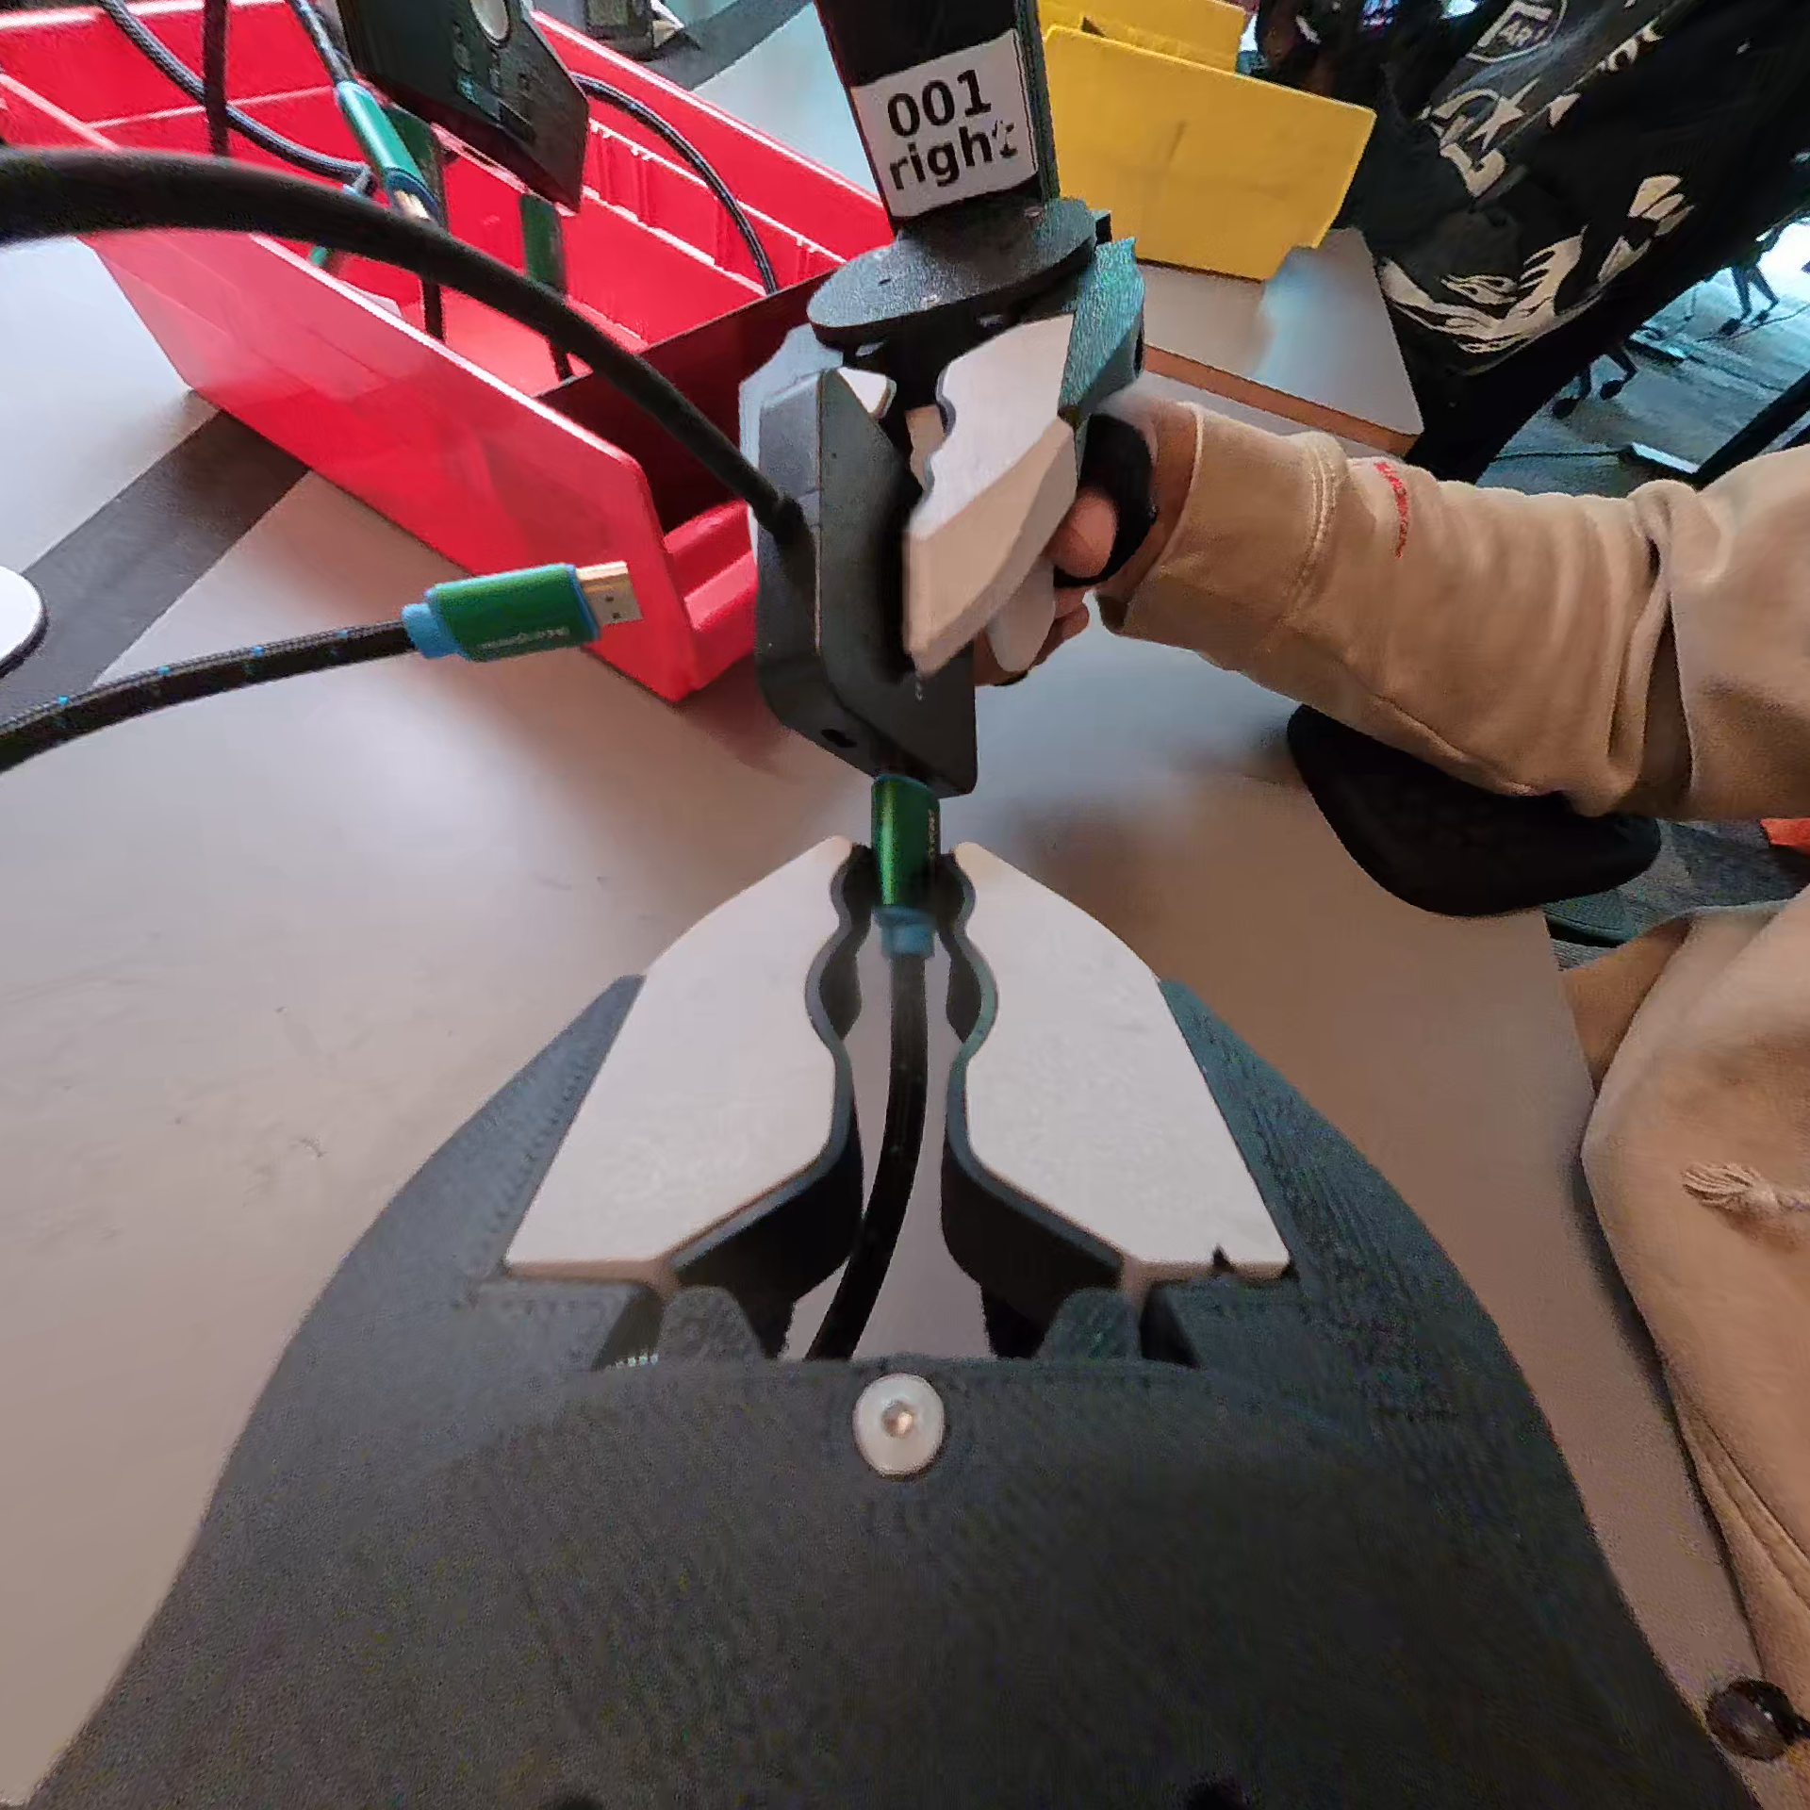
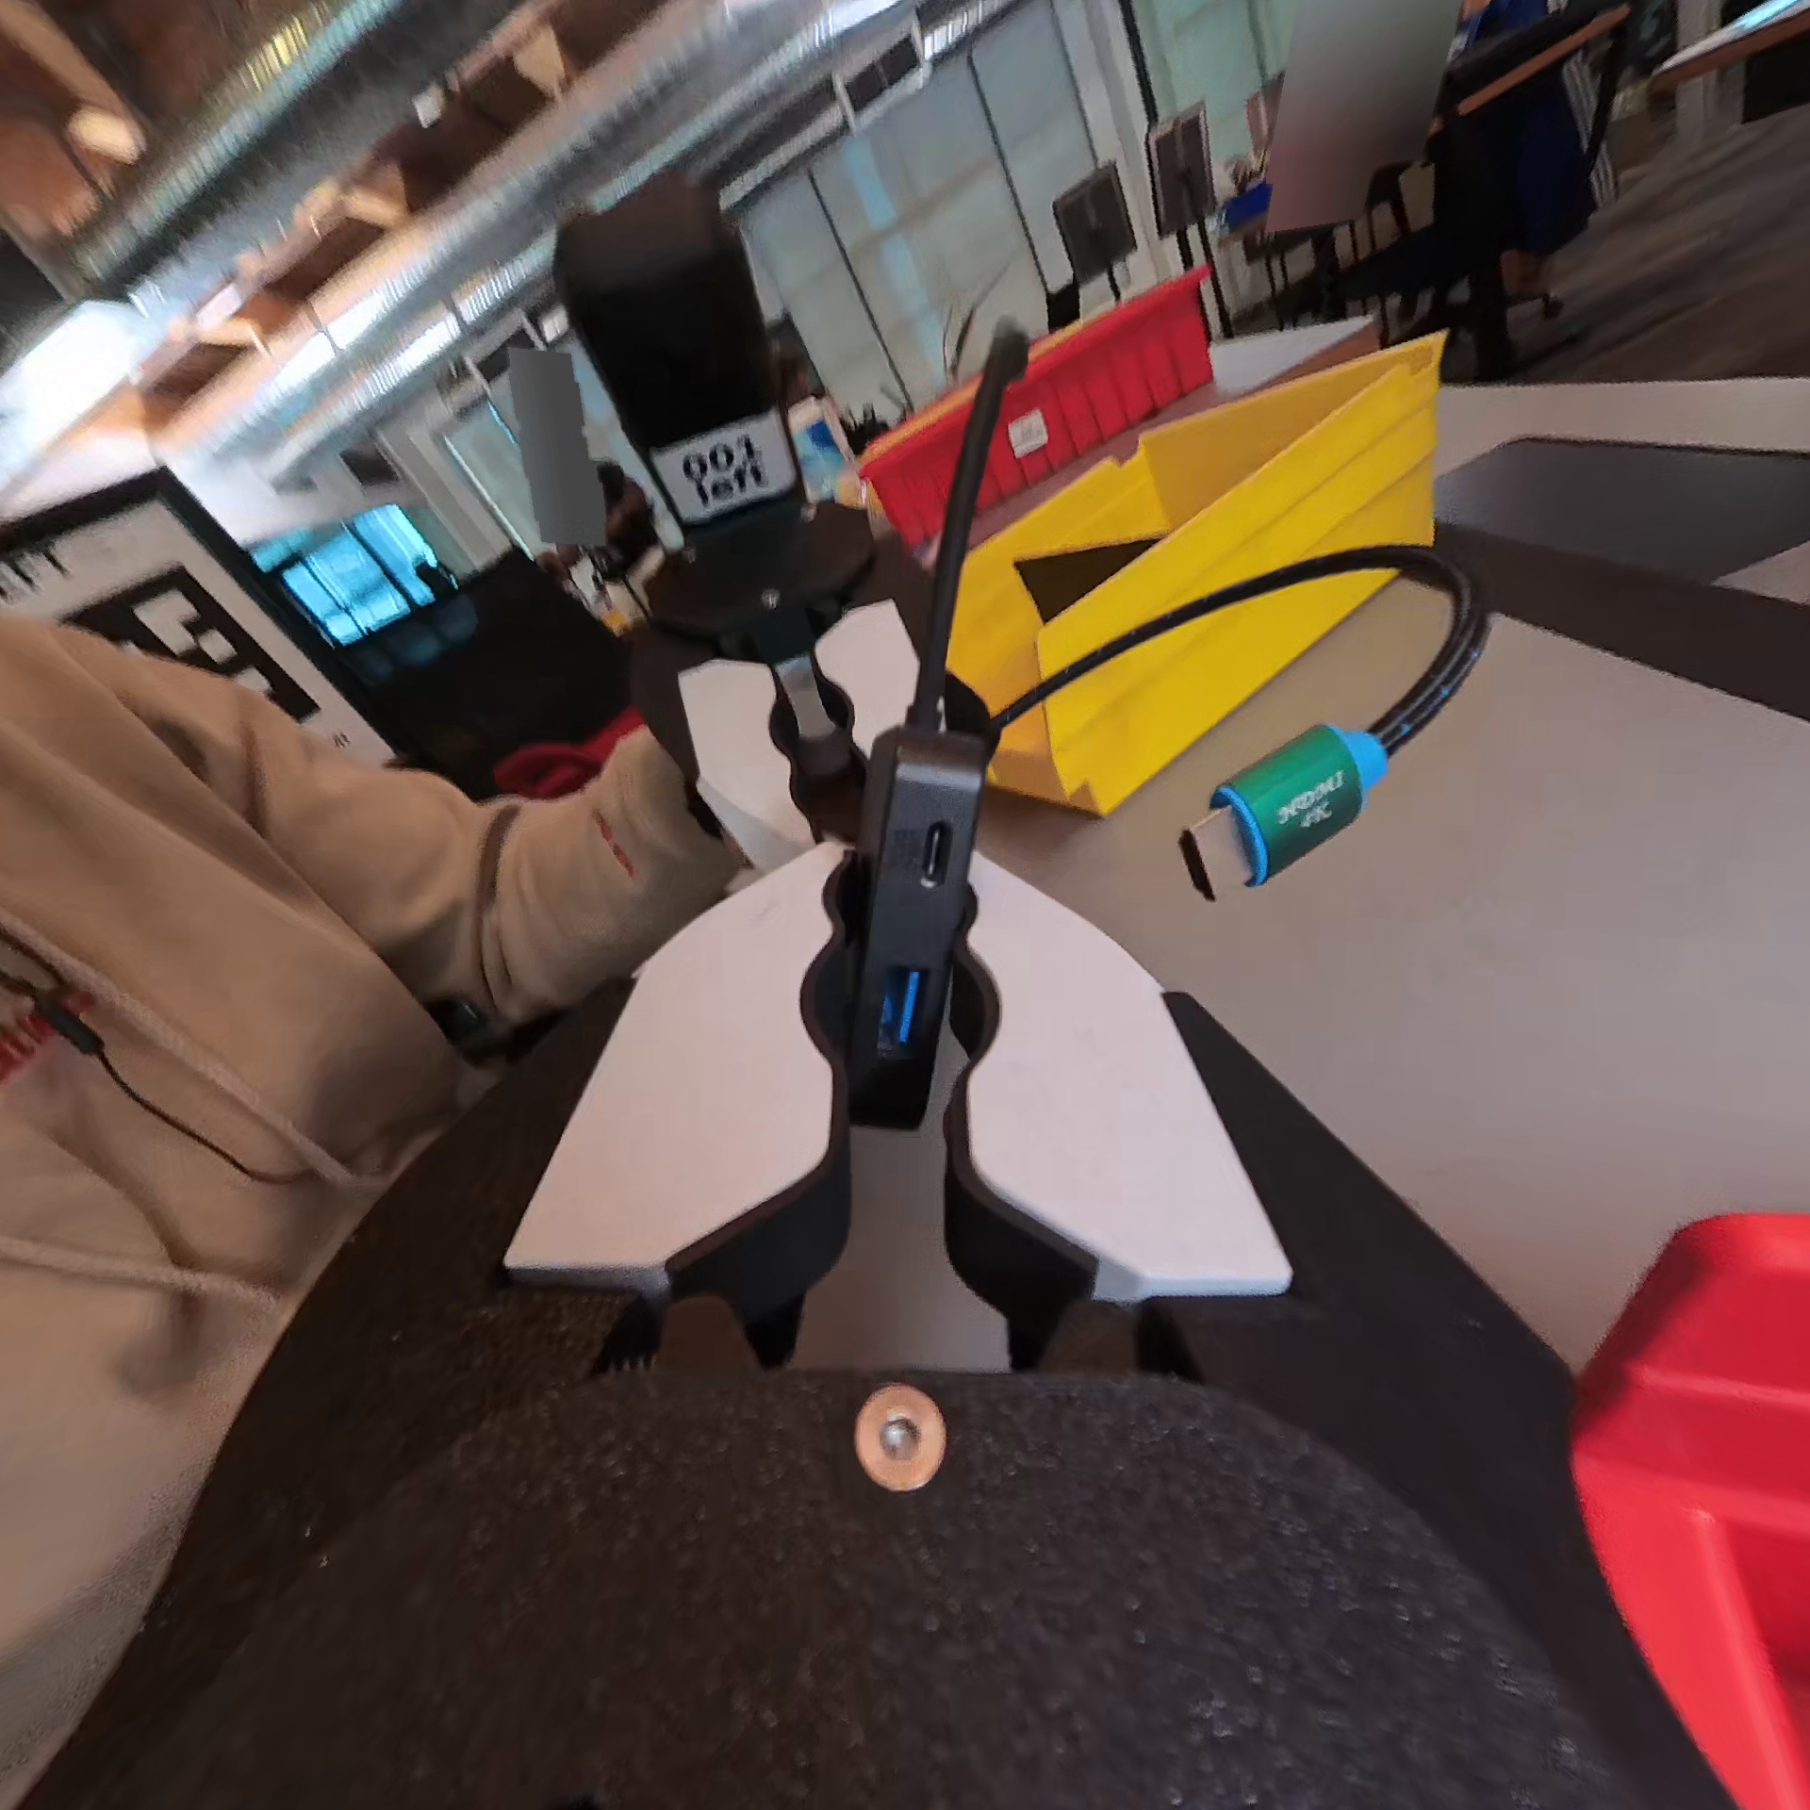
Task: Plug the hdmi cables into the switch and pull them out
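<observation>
Progress looks to me about midway: my left gripper point(image 1: 902, 857) has its fingers closed down onto the green plug point(image 1: 899, 842) of one hdmi cable point(image 1: 886, 1126), pinched right at the fingertips, with the cable running back between the fingers toward the camera. The plug's front end meets the lower edge of the switch point(image 1: 862, 627), which hangs just beyond my left fingertips; I cannot tell whether it is fully seated or partly out. My right gripper point(image 2: 906, 877) is clamped on that switch point(image 2: 906, 940), held edge-on between its fingers, its own lead rising past the tips. A second hdmi cable point(image 2: 1273, 818) lies loose on the table point(image 2: 1469, 979), off to the right of my right fingers, unplugged. So one cable is at the port, and I judge the second either waits its turn or is finished.
</observation>
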Demonstrator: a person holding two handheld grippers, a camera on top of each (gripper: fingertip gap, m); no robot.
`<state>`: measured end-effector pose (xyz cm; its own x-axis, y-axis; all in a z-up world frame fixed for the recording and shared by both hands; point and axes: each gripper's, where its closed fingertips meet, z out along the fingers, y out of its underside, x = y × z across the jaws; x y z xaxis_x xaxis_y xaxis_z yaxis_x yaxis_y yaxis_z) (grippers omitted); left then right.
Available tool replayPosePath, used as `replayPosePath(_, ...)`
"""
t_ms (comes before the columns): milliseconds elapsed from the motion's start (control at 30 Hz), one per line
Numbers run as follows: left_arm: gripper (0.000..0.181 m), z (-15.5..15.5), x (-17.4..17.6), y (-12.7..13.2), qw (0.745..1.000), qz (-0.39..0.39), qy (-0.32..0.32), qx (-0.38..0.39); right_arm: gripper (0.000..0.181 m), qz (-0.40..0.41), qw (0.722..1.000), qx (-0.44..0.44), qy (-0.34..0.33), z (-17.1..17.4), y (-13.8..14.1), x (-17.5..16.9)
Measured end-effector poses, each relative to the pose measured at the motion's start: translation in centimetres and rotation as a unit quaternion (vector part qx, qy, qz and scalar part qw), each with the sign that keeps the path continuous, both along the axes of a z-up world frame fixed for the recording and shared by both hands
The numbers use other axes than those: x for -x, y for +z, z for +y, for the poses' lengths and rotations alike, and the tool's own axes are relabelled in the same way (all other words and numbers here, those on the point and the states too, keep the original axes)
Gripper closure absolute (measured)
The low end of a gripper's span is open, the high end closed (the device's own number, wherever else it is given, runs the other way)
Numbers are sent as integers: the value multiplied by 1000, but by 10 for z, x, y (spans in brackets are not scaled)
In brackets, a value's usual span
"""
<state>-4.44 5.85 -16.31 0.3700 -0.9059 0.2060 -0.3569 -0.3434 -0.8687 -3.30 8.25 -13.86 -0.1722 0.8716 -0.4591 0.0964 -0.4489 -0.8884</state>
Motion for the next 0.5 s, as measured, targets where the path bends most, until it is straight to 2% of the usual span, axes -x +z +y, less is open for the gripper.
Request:
replayPosePath(133,168,-3,-1,-4,1000,8,-8,5,166,-38,998,-24,33,-13,-12,0)
replayPosePath(500,170,-4,-2,1,999,-27,-4,40,168,-21,999,-21,42,-18,-12,3)
